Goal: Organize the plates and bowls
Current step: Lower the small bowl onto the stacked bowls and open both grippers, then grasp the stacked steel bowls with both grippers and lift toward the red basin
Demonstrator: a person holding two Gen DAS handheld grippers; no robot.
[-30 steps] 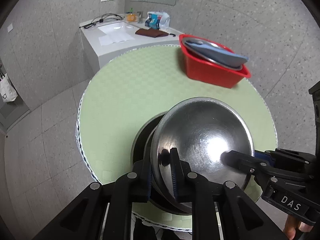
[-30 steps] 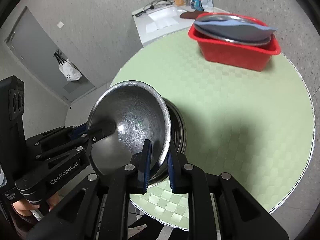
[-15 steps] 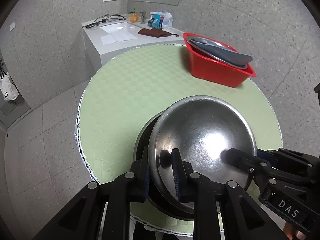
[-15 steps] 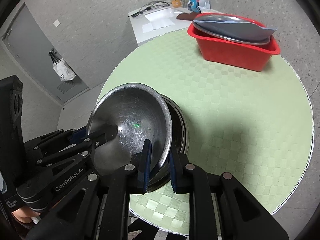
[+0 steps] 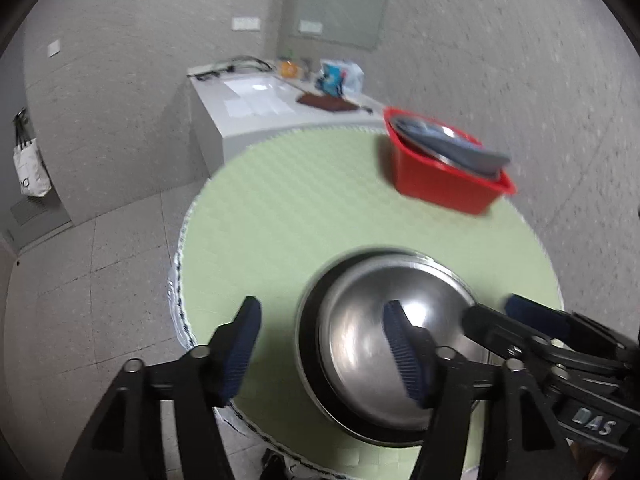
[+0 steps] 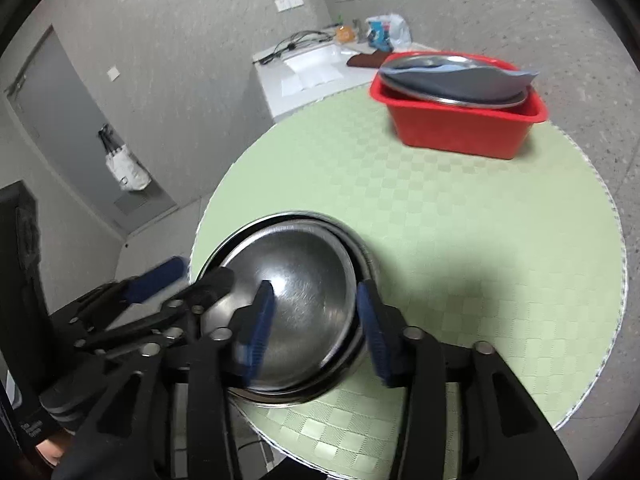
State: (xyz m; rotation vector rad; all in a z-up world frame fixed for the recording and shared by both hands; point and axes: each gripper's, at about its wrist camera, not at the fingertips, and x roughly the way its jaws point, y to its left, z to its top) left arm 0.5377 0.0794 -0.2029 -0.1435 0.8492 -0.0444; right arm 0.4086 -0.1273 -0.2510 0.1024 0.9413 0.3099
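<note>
The steel bowl (image 6: pixel 294 304) sits nested in the stack (image 6: pixel 352 364) of bowls at the near edge of the round green tabletop (image 6: pixel 460 216), tipped a little so that its rim rides higher on one side (the blur makes it hard to say whether it has fully settled). Both jaws have just been opening. The left hand-held gripper (image 5: pixel 324 344) stands spread, one finger over the bare cloth and the other over the bowl's inside, with the near rim between them but neither pad pressing on it. The right hand-held gripper (image 6: pixel 318 328) is likewise spread, its fingers straddling the far rim without pinching it.

The step in hand looks like the release after nesting. To do it well, each gripper should draw back along its own line, up and away from the rim, with the jaws kept wide so no pad catches the lip and drags the bowl askew. The stack stands close to the table's edge, so a snag could push it toward the drop; a slow, straight withdrawal is the safer course. If the bowl stays tilted, a light press on the high side should seat it.

Well apart, at the far side, a red bin (image 6: pixel 464 128) holds a steel plate (image 6: pixel 452 84) with a grey one over it, likely the next things to sort.
</note>
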